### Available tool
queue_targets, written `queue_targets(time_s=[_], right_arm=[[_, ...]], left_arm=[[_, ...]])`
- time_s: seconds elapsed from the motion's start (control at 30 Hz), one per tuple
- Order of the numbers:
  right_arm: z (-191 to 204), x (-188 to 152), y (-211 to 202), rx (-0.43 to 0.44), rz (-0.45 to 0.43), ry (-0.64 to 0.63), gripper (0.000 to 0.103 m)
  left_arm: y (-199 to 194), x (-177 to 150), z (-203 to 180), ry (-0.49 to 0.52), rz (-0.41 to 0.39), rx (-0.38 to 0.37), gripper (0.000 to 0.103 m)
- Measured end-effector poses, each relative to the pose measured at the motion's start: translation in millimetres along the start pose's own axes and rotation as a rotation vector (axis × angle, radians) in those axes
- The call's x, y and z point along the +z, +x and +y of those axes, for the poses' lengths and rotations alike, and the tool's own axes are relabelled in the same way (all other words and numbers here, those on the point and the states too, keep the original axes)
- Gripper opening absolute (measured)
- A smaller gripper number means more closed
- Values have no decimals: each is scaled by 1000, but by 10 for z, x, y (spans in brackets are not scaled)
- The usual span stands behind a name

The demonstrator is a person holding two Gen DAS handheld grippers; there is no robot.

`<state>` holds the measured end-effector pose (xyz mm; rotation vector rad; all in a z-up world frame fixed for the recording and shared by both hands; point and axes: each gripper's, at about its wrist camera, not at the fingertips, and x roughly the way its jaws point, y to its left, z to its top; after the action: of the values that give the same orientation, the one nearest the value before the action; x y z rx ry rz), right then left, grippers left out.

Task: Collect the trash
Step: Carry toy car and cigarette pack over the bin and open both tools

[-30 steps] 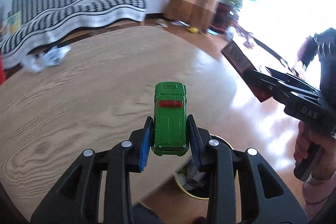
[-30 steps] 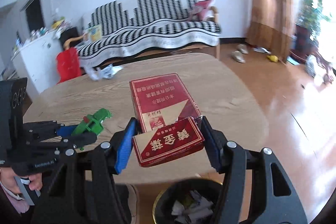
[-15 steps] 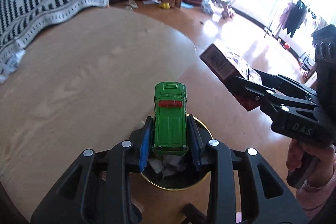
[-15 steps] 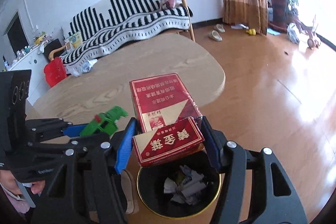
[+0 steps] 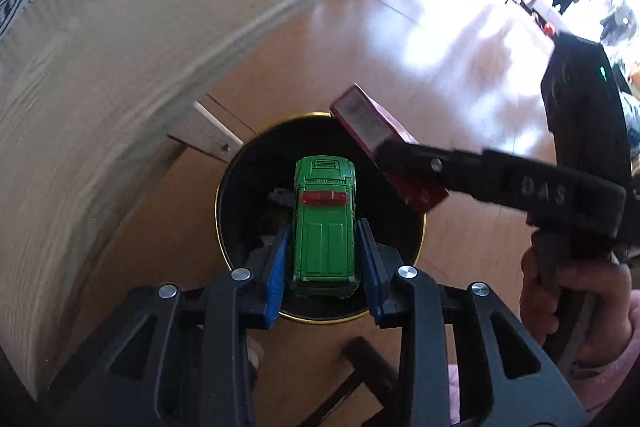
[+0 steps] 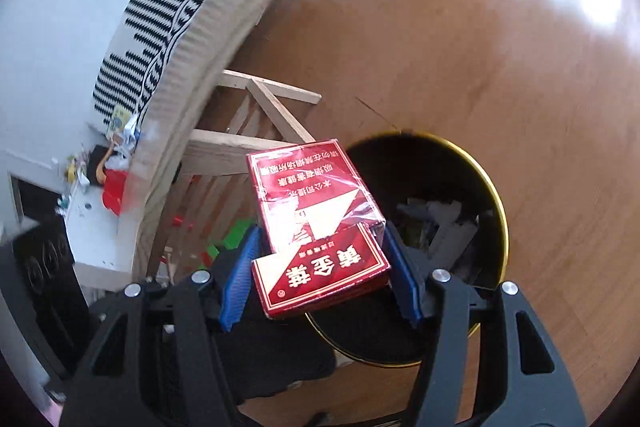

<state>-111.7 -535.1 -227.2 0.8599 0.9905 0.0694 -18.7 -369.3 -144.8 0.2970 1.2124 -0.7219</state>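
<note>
My left gripper is shut on a green toy car with a red roof light, held right over the round black bin with a gold rim. My right gripper is shut on a red cigarette box with white printing, wrapped in clear film. That box hangs over the left rim of the same bin, which holds crumpled paper scraps. In the left wrist view the red box and the right gripper's black finger reach in from the right above the bin.
The oval wooden table curves along the left, its pale wooden legs beside the bin. A black-and-white striped sofa stands behind it. A hand in a pink sleeve grips the right handle. Brown floor surrounds the bin.
Both grippers have dropped from above the tabletop down past its edge and tilted downward, so the car and the red box now hang over the bin. The right gripper has rolled.
</note>
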Motion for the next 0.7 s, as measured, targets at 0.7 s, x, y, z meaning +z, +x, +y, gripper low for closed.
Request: queue_targets(time_s=[0.7], right_arm=[[115, 48, 55, -49, -9, -35, 59]], left_arm=[[34, -26, -109, 25, 1, -6, 32]])
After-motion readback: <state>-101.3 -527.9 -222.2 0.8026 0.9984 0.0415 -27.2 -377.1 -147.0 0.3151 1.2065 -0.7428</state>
